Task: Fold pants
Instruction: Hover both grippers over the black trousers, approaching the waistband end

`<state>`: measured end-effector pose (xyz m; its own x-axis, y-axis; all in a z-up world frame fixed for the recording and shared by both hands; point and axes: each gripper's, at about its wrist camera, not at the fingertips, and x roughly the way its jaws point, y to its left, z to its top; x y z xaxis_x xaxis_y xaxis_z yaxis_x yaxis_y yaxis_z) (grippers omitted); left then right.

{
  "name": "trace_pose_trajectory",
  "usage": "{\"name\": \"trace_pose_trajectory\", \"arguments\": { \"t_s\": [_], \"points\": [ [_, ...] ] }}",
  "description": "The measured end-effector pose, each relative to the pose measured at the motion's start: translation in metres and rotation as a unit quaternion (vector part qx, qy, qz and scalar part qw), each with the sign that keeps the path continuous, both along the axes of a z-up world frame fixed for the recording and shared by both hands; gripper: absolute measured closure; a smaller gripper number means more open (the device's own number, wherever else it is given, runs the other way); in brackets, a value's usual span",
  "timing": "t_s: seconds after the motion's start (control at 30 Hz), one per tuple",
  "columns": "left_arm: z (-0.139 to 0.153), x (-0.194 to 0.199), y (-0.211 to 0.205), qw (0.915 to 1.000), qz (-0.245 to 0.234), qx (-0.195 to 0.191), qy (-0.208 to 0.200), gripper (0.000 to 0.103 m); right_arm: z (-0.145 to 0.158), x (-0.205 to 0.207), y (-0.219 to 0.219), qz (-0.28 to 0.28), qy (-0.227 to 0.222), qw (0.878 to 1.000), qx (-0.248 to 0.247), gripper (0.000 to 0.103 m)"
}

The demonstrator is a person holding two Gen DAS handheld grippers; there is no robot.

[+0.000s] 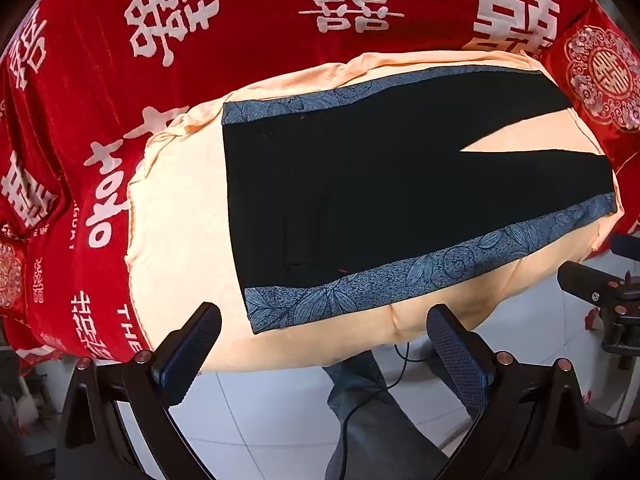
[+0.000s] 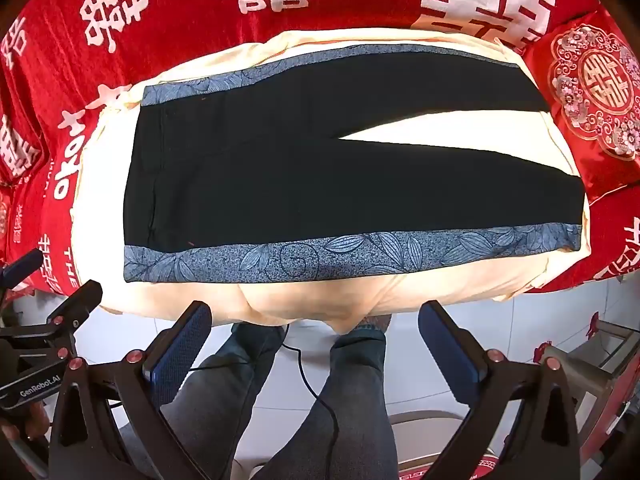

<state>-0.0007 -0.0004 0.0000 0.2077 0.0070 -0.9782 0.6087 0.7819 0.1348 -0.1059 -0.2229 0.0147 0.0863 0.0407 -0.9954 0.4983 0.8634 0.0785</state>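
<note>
Black pants [image 1: 360, 184] with blue leaf-patterned side stripes lie spread flat on a cream cloth [image 1: 180, 220], waistband to the left, the two legs parted to the right. They also show in the right wrist view [image 2: 320, 176]. My left gripper [image 1: 324, 320] is open and empty, held off the near edge by the waistband's front corner. My right gripper [image 2: 316, 318] is open and empty, held off the near edge below the middle of the near stripe [image 2: 320, 256]. Neither touches the pants.
The cream cloth [image 2: 100, 200] lies on a red bedspread [image 1: 240, 40] with white characters. A red embroidered cushion [image 2: 592, 92] sits at the right. The person's jeans-clad legs [image 2: 352, 400], a black cable and a white tiled floor are below the edge.
</note>
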Motion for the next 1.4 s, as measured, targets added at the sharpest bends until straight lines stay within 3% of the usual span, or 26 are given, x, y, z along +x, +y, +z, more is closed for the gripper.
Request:
{"name": "trace_pose_trajectory", "arguments": {
  "t_s": [0.13,0.17,0.53,1.17,1.4],
  "points": [
    [0.000,-0.008,-0.006,1.0000,-0.008,0.000,0.001,0.000,0.001,0.000,0.000,0.001,-0.003,1.000,0.000,0.000],
    [-0.002,-0.001,-0.001,0.9996,-0.002,-0.017,0.022,0.000,0.001,0.000,0.000,0.001,-0.003,1.000,-0.001,0.000],
    [-0.003,0.008,-0.001,0.9995,0.004,-0.011,0.029,0.000,0.006,-0.001,-0.004,-0.013,-0.017,1.000,-0.002,0.000],
    [0.006,0.008,-0.010,0.9997,0.004,-0.021,0.011,0.000,0.009,0.002,-0.014,-0.006,-0.025,1.000,-0.007,0.000],
    [0.005,0.009,-0.016,0.9983,0.052,-0.023,0.012,0.000,0.008,-0.010,-0.036,0.009,-0.037,0.999,0.008,0.000]
  ]
}}
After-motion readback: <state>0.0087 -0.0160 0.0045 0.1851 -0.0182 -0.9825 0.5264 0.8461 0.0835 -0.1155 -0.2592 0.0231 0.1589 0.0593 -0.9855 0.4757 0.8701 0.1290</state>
